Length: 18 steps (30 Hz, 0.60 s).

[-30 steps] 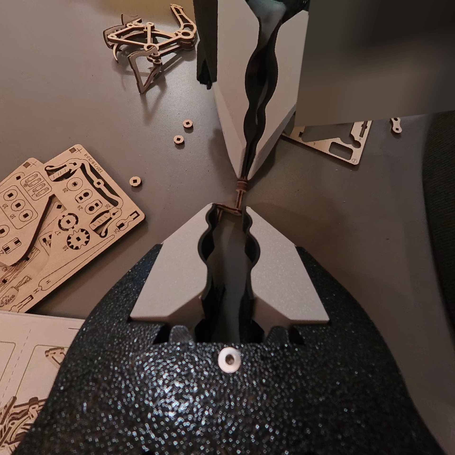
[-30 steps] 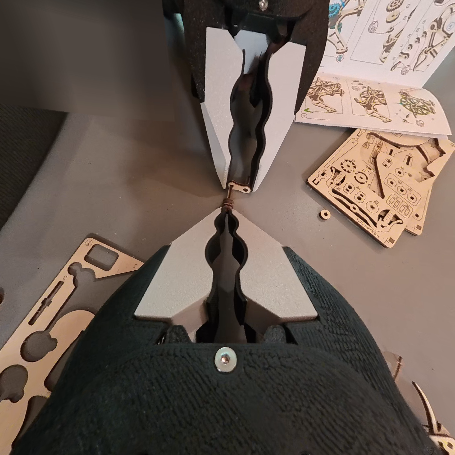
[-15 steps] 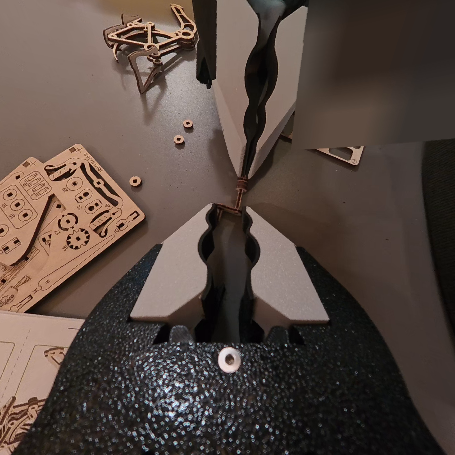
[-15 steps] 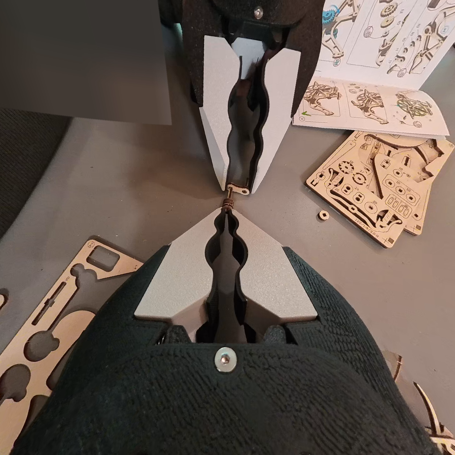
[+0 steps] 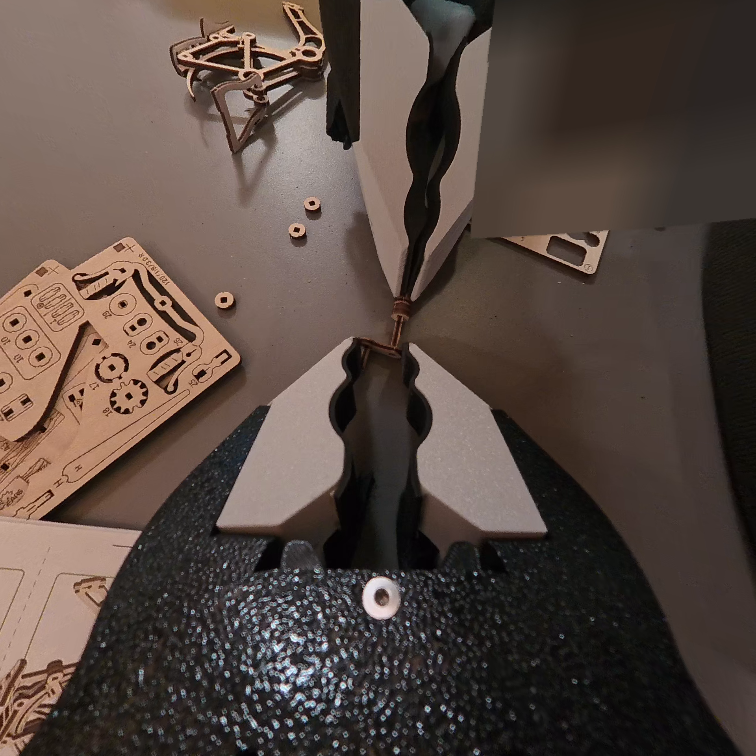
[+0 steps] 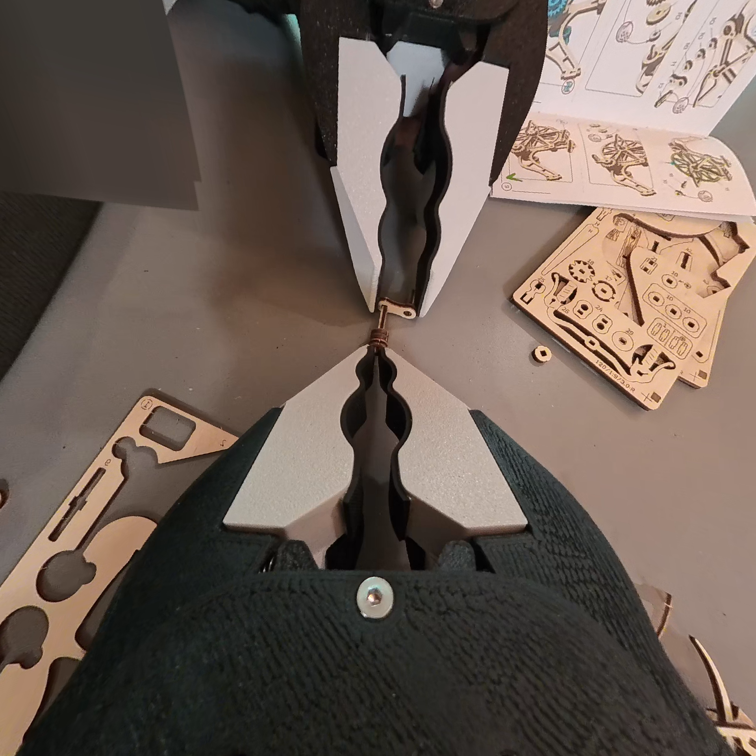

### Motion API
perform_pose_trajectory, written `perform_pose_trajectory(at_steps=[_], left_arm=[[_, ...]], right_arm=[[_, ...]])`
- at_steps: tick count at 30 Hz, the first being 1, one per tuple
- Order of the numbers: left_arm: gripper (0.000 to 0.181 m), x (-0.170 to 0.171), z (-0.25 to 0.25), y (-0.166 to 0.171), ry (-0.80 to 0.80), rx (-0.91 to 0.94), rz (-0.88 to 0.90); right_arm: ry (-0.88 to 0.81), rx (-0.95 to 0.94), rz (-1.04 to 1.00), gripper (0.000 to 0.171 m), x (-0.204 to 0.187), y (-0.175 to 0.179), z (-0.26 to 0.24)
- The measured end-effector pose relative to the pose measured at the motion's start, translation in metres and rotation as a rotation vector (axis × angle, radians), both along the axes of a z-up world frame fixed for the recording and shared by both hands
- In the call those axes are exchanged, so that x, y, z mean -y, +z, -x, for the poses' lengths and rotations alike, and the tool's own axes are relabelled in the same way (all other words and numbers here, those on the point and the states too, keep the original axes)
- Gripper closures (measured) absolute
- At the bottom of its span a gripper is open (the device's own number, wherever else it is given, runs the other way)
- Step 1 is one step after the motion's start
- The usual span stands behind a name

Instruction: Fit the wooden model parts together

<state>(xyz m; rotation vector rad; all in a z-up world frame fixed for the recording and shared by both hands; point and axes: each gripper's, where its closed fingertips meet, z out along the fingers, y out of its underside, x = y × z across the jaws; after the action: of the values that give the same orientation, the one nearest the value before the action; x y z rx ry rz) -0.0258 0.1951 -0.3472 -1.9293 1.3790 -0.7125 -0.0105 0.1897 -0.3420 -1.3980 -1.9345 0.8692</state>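
The small wooden link (image 5: pixel 378 348), a flat pale strip with rounded ends, sits pinched across the very tips of the left gripper (image 5: pixel 380 347), whose matte grey fingers with wavy black inner pads stay apart behind that grip. From the link a thin peg (image 5: pixel 396 328) runs forward to a stack of dark-edged washers (image 5: pixel 403 306) clamped in the right gripper (image 5: pixel 405 296) opposite. Off to the left of the fingers lie laser-cut plywood sheets (image 5: pixel 102 356), three loose round washers (image 5: pixel 225 300) and, farther ahead, a half-built skeletal frame (image 5: pixel 245 69), all on a smooth grey tabletop (image 5: pixel 552 409).

From the right gripper (image 6: pixel 378 352), its tips squeeze the washer stack (image 6: pixel 379 338) tightly; beyond, the left gripper (image 6: pixel 397 309) grasps the link (image 6: pixel 397 307). An emptied plywood sheet (image 6: pixel 82 511) lies to the near left, printed instruction pages (image 6: pixel 634 163) and part sheets (image 6: pixel 654 311) to the far right, one loose washer (image 6: pixel 542 354) between.
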Motion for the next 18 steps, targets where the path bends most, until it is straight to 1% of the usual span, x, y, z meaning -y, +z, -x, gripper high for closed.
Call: perform_pose_trajectory(at_steps=[1,8,18], left_arm=[[0.162,0.0000,0.0000,0.0000,0.000,0.000,-0.002],[0.162,0.0000,0.0001,0.0000,0.000,0.000,-0.006],[0.162,-0.0001,0.0001,0.0002,0.000,0.002,-0.003]], right_arm=[[0.004,0.000,0.003,0.171,0.0006,0.0000,-0.0001],[0.034,0.017,0.005,0.171,0.0052,-0.0024,-0.0009],[0.033,0.022,0.017,0.171,0.0051,-0.0028,-0.0011]])
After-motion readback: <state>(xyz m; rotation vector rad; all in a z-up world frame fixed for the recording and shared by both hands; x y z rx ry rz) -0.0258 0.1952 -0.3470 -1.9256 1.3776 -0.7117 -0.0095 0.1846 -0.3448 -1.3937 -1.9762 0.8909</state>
